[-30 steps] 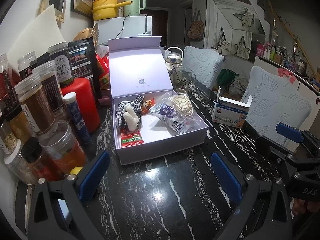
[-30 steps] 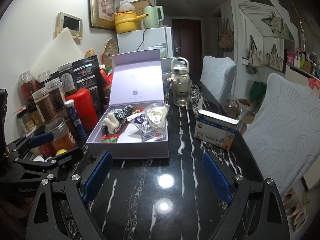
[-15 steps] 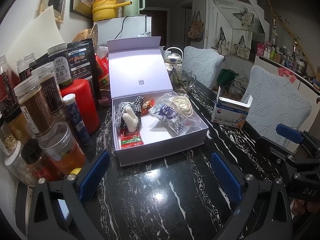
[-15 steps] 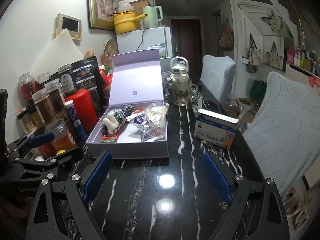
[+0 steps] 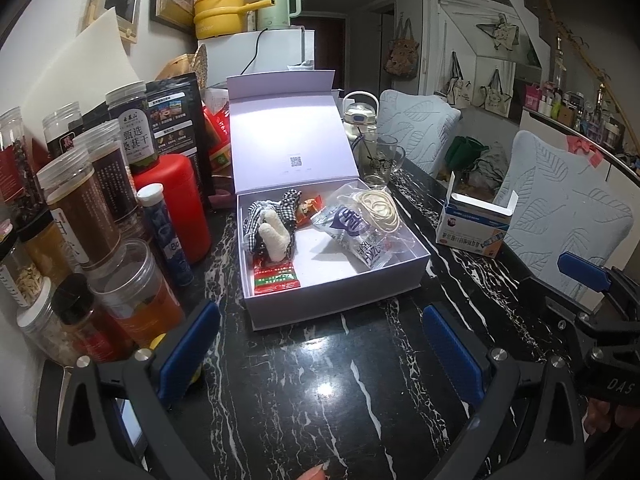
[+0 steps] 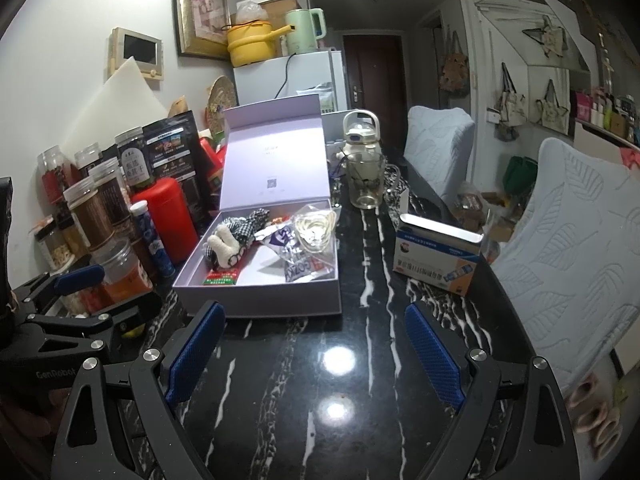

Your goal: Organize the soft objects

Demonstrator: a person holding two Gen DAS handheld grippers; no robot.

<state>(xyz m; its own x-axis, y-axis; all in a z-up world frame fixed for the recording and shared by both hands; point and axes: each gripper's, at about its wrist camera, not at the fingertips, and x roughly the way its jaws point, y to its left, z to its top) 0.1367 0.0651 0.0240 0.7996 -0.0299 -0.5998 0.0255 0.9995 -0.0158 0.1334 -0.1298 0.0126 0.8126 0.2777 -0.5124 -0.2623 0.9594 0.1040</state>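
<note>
Nothing has shifted over the last second: the jars (image 5: 92, 216) crowd the far left, the open box (image 5: 332, 264) with its raised lid sits mid-table holding the plush (image 5: 274, 234), sachet (image 5: 276, 280) and clear bags (image 5: 360, 228), and the carton (image 5: 474, 226) stands apart to the right, so the soft things lie gathered in the box. Left gripper (image 5: 320, 352) and right gripper (image 6: 314, 354) both hover spread and empty over bare black table (image 6: 340, 400) near the box's front wall, with free room there and between box and carton.
</note>
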